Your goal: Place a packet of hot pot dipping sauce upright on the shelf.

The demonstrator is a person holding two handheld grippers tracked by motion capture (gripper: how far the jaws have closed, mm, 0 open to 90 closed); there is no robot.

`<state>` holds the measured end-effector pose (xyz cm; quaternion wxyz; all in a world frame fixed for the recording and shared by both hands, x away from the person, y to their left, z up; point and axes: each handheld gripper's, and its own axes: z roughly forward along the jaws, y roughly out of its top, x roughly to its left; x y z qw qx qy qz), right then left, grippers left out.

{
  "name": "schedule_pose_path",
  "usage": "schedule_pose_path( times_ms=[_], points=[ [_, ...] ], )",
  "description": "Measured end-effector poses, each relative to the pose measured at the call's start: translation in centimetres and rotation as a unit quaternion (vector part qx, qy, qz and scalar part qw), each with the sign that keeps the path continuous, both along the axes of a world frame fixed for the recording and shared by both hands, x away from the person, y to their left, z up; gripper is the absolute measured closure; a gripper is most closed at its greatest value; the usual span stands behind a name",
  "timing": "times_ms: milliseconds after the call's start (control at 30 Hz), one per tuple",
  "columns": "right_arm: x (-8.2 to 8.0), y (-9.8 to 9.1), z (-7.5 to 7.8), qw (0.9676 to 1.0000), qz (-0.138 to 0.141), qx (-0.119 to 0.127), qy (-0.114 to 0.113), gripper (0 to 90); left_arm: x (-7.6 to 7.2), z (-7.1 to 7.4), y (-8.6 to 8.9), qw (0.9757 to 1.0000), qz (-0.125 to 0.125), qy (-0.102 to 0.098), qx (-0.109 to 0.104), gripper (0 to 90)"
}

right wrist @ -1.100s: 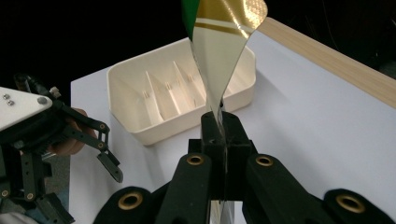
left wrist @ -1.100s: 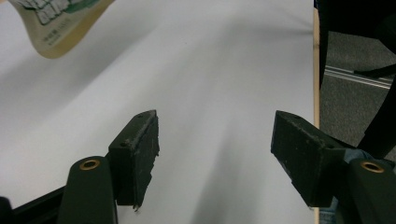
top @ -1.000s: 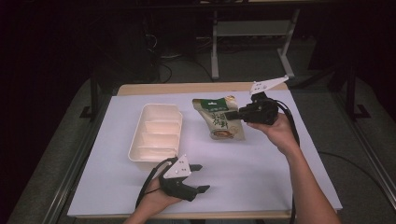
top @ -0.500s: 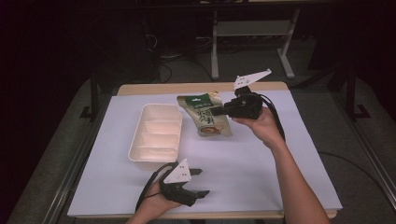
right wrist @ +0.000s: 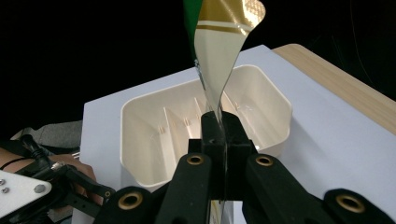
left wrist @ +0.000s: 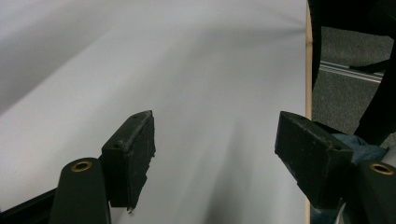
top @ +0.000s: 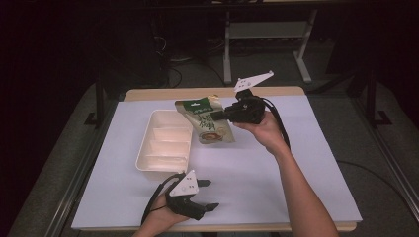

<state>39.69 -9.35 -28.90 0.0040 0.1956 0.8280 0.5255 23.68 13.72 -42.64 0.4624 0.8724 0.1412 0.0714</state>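
Open tabletop (top: 257, 173) beside tray (top: 165, 143)

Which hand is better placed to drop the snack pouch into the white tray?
Right. The right gripper is shut on the snack pouch, holding it beside the white tray. The left gripper sits open near the table's front edge.

White-covered table (top: 257, 182), metal frame legs (top: 227, 44) behind, grey floor (top: 375, 123)

dim lab: covered test table (top: 257, 173), metal frames (top: 267, 34)
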Motion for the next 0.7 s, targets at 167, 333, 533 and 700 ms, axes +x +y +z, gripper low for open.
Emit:
schedule_pose_path(
  times_ms=[167,333,533,700],
  points=[
    [0.2,0.8,0.0,1.0000,0.005,0.004,0.000,90.0,0.0,0.0,0.0,1.0000,0.004,-0.002,0.001,27.7],
    [0.3,1.8,0.2,0.9999,0.013,0.006,-0.003,90.0,-0.1,0.0,0.3,1.0000,0.004,-0.004,0.003,27.7],
    [0.4,3.1,0.5,0.9998,0.020,0.005,-0.007,90.0,-0.1,0.0,1.1,0.9999,0.010,-0.002,-0.002,27.6],
    [0.5,4.3,0.5,0.9996,0.027,0.002,-0.007,90.0,0.0,0.2,1.4,0.9998,0.017,-0.003,-0.007,27.6]
  ],
)
